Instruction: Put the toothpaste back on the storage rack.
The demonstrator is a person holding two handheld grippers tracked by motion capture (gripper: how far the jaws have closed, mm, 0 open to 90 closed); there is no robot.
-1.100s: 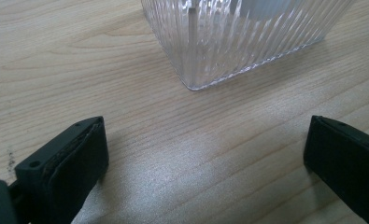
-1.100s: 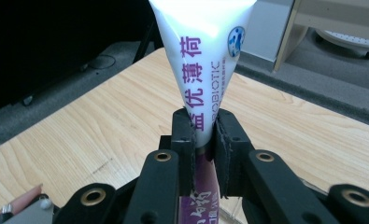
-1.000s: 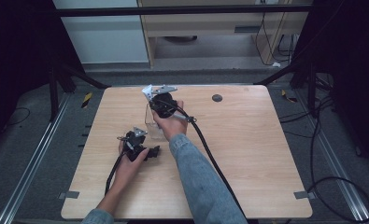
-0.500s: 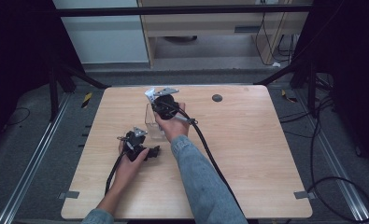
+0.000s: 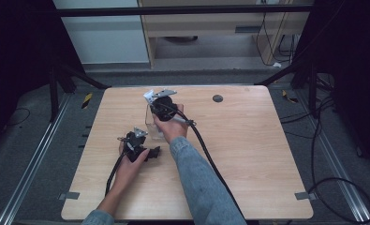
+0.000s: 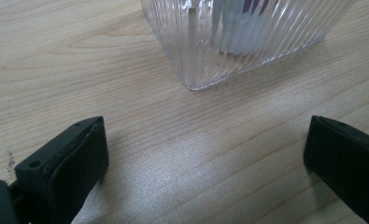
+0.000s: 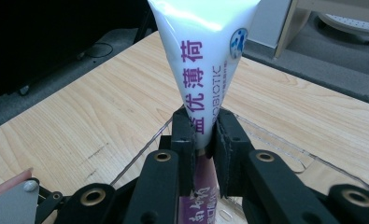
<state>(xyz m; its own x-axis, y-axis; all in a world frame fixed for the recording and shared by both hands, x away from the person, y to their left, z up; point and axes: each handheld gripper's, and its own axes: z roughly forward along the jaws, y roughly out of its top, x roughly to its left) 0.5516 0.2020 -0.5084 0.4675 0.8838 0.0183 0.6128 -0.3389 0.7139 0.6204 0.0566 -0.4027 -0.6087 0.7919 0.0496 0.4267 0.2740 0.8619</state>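
Little had moved since the earlier frame: my right gripper (image 5: 160, 104) stayed clamped on the toothpaste tube (image 7: 205, 70), held upright in the clear ribbed container (image 6: 238, 42) near the table's (image 5: 267, 159) far edge, left of centre. The tube looked light, soft and slick, so I judged its flattened crimped end the best hold. My left gripper (image 5: 147, 153) rested jaws apart, just beside the container.
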